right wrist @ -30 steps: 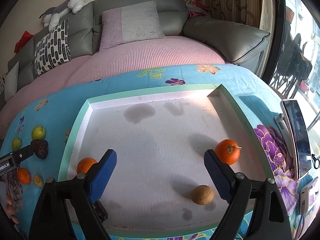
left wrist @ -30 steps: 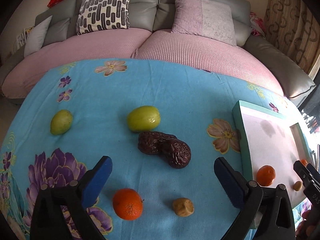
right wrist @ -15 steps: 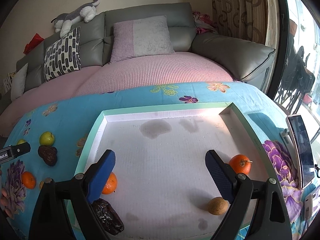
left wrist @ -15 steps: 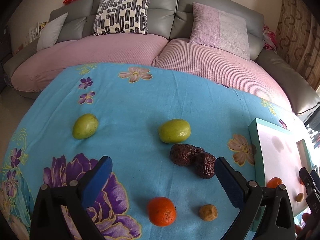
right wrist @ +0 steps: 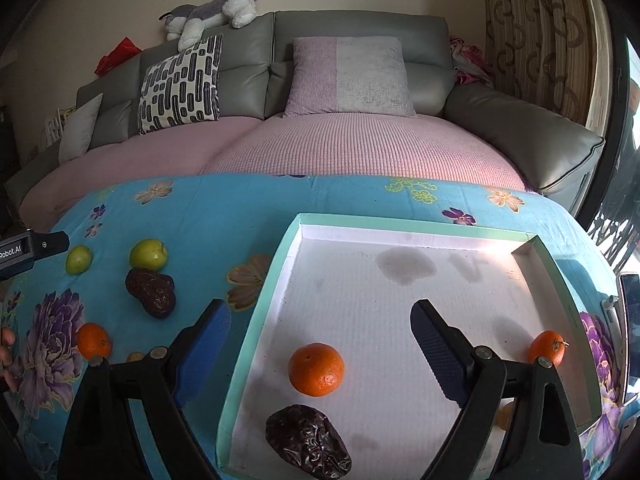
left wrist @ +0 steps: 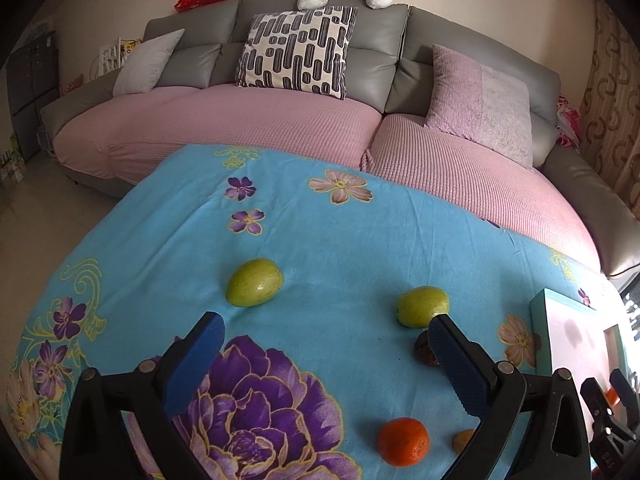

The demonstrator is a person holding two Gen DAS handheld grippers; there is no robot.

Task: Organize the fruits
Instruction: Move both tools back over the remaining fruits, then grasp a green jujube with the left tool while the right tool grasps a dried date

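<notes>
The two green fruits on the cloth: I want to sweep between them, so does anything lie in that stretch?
Nothing; the left wrist view shows only bare blue cloth between the green fruits.

Left wrist view: dark brown wrinkled date (left wrist: 423, 350) mostly hidden behind the right finger of the left tool (left wrist: 325, 364); only its left part shows. Small tan round fruit (left wrist: 463, 440) half covered by the same finger; kind cannot be told. Mint-rimmed white foam tray (left wrist: 538, 328) cut off at the right edge of the picture; contents there blurred.

Right wrist view: second wrinkled brown date (right wrist: 307, 442) cut by the bottom edge. Small yellow-orange fruit (right wrist: 503, 416) mostly hidden behind the right tool (right wrist: 320, 346). Phone (right wrist: 631, 320) cut by the right edge.
</notes>
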